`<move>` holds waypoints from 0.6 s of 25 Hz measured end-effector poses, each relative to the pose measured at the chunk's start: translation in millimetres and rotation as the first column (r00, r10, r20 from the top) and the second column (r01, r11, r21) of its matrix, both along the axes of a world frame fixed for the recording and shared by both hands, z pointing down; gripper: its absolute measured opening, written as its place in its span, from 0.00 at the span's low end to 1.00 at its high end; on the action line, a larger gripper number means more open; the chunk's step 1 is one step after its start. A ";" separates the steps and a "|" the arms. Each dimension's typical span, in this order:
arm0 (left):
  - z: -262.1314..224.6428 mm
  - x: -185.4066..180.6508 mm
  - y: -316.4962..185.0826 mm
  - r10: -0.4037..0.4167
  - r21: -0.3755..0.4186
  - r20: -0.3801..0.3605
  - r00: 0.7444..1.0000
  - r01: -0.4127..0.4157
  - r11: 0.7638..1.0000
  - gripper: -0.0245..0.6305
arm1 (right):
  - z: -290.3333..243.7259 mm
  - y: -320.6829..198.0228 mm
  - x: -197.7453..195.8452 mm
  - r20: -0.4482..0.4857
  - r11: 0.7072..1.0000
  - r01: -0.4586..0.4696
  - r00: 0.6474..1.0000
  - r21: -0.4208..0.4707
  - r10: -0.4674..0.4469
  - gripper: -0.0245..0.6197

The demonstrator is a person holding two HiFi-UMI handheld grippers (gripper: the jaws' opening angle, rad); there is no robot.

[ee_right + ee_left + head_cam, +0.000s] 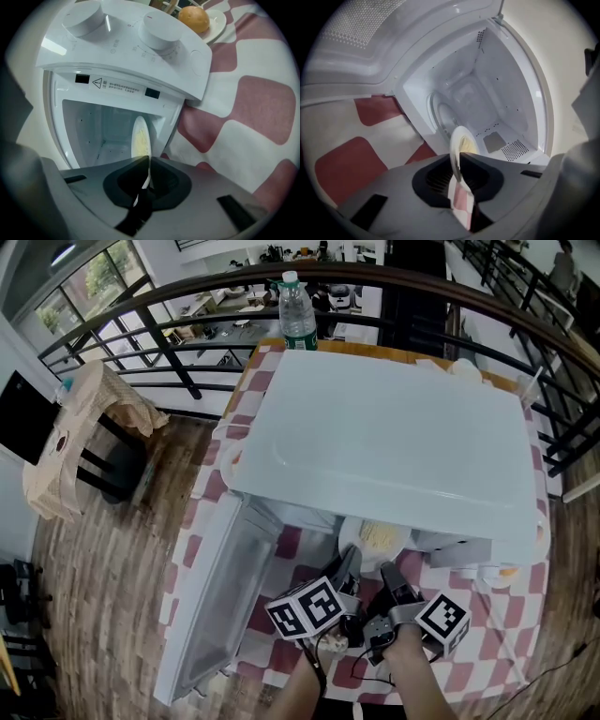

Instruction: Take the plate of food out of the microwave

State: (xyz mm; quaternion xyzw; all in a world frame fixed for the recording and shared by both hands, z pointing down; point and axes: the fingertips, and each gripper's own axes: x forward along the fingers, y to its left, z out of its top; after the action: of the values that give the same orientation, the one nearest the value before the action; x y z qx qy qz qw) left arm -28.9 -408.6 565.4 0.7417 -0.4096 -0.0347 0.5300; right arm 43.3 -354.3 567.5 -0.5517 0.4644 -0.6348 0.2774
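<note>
Your left gripper [457, 166] has its jaws clamped on the near rim of the plate [457, 145]; the rim sits edge-on between the pads. Your right gripper [146, 168] is likewise closed on the plate's rim, a little further round, so both grippers hold it side by side. In the head view the two grippers sit close together just in front of the microwave [375, 446]. The plate carries pale yellow food [469, 146]. It sits at the mouth of the microwave, with its far part under the front edge of the top; whether it rests on the floor of the cavity cannot be told. Turntable [440, 112] visible behind it, bare. Door [211, 606] hangs fully open to your left. Two white dials [159, 33] sit on the control panel to your right. Beyond that, a round orange item [193, 18] rests on a small dish. Microwave stands on a red-and-white checked cloth [281, 545]; water bottle [297, 310] upright behind the microwave, at its far left corner.
</note>
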 end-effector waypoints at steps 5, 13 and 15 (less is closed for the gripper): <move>-2.7 -3.4 5.6 -0.011 0.011 -0.015 1.000 0.011 1.000 0.12 | -2.9 0.9 -3.6 0.000 0.999 0.003 1.000 0.037 -0.003 0.06; -20.3 -22.7 23.3 -0.040 0.044 -0.034 0.999 0.042 0.998 0.12 | -16.5 20.0 -19.2 -0.067 0.998 0.053 0.996 0.031 -0.051 0.06; -22.7 -28.2 31.7 -0.051 0.031 -0.049 0.998 0.053 0.998 0.12 | -20.7 27.1 -23.0 -0.073 0.997 0.065 0.995 0.034 -0.062 0.06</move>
State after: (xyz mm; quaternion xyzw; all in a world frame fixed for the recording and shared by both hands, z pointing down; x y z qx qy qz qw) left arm -57.1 -376.9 542.8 0.7382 -0.4154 -0.0728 0.5265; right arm 20.3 -327.3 546.8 -0.5541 0.5027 -0.6146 0.2501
